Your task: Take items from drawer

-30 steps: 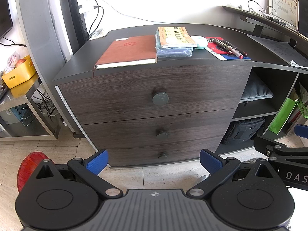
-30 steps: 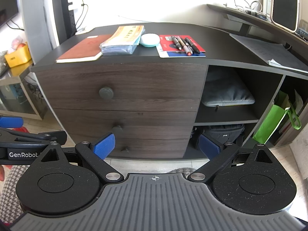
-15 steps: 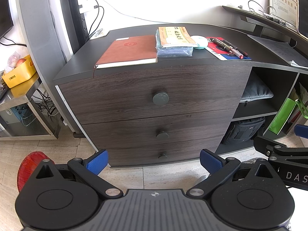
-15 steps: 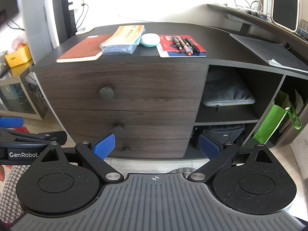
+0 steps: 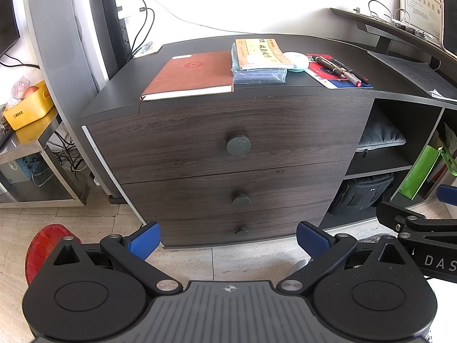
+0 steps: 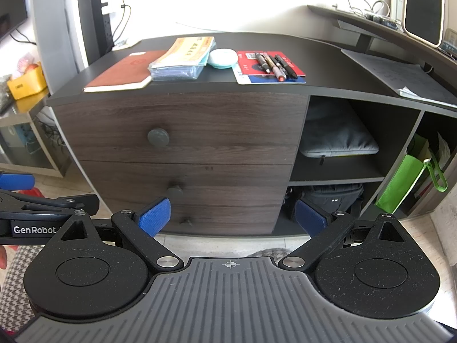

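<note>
A dark wood cabinet has three shut drawers; the top drawer (image 5: 228,131) has a round grey knob (image 5: 238,145), also in the right wrist view (image 6: 158,137). Smaller knobs mark the middle drawer (image 5: 240,200) and bottom drawer (image 5: 242,231). On top lie a brown notebook (image 5: 191,75), a packet stack (image 5: 258,60), a pale round case (image 5: 297,60) and pens on a red booklet (image 5: 340,71). My left gripper (image 5: 227,238) is open and empty, back from the cabinet near the floor. My right gripper (image 6: 232,217) is open and empty, to its right.
Open shelves right of the drawers hold a grey sleeve (image 6: 337,143), a black bag (image 6: 331,200) and a green bag (image 6: 402,183). A yellow box (image 5: 27,108) sits on a metal stand at left. A red object (image 5: 42,245) lies on the tiled floor.
</note>
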Demonstrator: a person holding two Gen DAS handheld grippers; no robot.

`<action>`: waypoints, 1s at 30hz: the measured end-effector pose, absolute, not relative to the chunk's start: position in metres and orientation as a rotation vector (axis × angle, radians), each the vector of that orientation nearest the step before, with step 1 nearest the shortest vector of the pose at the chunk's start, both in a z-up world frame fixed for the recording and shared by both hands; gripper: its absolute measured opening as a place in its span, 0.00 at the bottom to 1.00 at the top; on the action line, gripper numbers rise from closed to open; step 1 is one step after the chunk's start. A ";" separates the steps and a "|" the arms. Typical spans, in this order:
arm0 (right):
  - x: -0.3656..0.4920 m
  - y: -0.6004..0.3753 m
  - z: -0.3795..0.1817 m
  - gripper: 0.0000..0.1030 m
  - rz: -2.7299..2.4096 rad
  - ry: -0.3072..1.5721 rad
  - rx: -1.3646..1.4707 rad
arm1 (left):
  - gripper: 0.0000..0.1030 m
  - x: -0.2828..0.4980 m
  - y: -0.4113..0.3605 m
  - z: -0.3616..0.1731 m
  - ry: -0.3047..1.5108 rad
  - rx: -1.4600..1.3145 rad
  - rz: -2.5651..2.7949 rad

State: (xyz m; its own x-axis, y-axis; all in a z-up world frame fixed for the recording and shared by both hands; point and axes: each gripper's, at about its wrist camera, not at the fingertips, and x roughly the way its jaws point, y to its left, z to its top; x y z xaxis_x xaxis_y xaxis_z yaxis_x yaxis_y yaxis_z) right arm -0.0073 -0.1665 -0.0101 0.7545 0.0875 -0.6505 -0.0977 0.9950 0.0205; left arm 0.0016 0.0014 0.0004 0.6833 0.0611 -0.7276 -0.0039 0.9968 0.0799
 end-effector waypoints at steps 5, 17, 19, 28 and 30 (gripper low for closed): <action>-0.005 -0.168 -0.010 0.95 0.105 0.709 -0.017 | 0.98 0.002 0.001 0.001 0.817 0.074 0.037; -0.004 -0.168 -0.012 0.95 0.102 0.719 -0.016 | 0.98 0.004 0.003 -0.003 0.827 0.068 0.025; -0.003 -0.168 -0.014 0.95 0.101 0.722 -0.017 | 0.99 0.005 0.003 -0.005 0.830 0.063 0.020; 0.002 -0.166 -0.018 0.95 0.099 0.729 -0.027 | 0.99 0.012 0.009 -0.009 0.834 0.071 0.055; 0.003 -0.166 -0.019 0.95 0.098 0.727 -0.025 | 0.99 0.016 0.011 -0.012 0.845 0.064 0.056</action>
State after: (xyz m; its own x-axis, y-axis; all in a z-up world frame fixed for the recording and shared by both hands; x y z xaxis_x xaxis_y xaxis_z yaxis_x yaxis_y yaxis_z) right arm 0.0027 -0.1663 -0.0185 0.7430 0.0804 -0.6644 -0.0981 0.9951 0.0108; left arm 0.0155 0.0114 -0.0115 0.6621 0.0752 -0.7457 -0.0243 0.9966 0.0790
